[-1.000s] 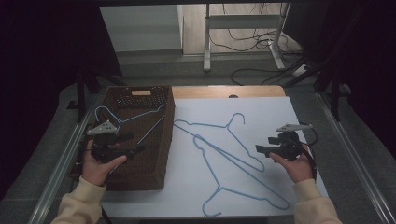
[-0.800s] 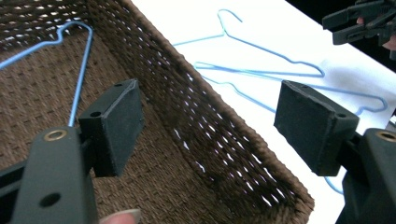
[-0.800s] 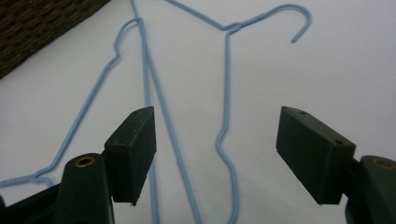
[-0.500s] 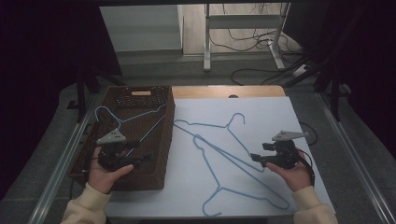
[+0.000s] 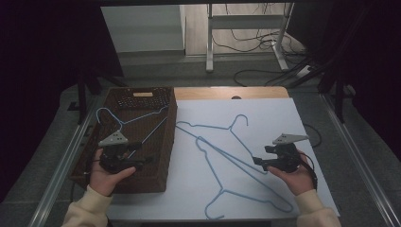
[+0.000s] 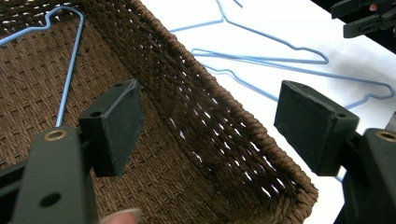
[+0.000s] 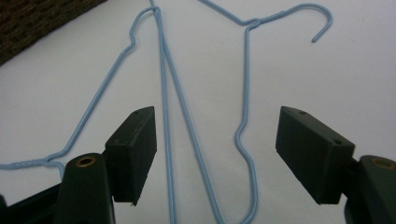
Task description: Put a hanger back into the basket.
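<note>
The left gripper (image 5: 142, 161) hovered wide open, empty, over the basket (image 5: 163, 142); the right gripper (image 5: 257, 162) gaped empty beside 2 hangers (image 5: 222, 151).

On the counter (image 5: 312, 118), at left: a woven basket (image 5: 165, 142), with one wire hanger (image 5: 124, 122) lying inside, toward the far end. To the right of the basket, on the sheet (image 5: 265, 109): two hangers, one behind (image 5: 222, 130), one in front (image 5: 246, 194), crossing each other near the middle. Above the near part of the basket: the left tool (image 5: 142, 161). Over the right part of the sheet, just beside the wires of the two hangers: the right tool (image 5: 259, 161).
</note>
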A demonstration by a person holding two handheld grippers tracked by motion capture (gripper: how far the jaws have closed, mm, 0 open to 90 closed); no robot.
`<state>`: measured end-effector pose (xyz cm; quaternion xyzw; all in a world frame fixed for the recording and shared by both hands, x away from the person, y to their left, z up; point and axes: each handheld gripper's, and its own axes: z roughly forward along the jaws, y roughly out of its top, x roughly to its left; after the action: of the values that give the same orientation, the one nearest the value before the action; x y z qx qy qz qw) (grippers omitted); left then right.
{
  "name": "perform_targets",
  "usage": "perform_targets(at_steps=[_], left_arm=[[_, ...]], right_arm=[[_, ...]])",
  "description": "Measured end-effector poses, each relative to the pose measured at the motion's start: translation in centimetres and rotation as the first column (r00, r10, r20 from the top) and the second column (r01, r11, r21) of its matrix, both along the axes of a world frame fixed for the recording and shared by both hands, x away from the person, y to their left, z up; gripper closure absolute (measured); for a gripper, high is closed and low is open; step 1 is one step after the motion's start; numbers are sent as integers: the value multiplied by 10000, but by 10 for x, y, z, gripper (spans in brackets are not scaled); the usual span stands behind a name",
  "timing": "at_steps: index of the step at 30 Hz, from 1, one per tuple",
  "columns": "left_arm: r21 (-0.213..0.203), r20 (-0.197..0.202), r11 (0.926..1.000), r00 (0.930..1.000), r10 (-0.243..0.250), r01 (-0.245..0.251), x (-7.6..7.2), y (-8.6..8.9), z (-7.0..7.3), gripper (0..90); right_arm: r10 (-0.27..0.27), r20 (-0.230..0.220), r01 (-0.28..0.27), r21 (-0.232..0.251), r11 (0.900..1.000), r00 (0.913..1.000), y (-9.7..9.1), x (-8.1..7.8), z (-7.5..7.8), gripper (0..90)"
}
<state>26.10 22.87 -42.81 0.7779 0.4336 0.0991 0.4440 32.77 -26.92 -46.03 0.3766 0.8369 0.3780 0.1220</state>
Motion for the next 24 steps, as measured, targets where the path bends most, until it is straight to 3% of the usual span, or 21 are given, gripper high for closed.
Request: perform_targets(at_steps=[9,18,24], left_arm=[[71,-8,9999,9999,-101,101,1,-4,0,235],[68,82,9998,9998,-171,171,-1,-5,2,238],[92,43,9997,9998,-208,208,-1,-7,1,237]], right_arm=[[-63,-163,55,-518,9986,9998,5,0,-6,303],[-149,-274,130,-677,9976,9995,7,1,-8,313],[272,-309,-295,-761,9967,9992,16,-3,-8,325]])
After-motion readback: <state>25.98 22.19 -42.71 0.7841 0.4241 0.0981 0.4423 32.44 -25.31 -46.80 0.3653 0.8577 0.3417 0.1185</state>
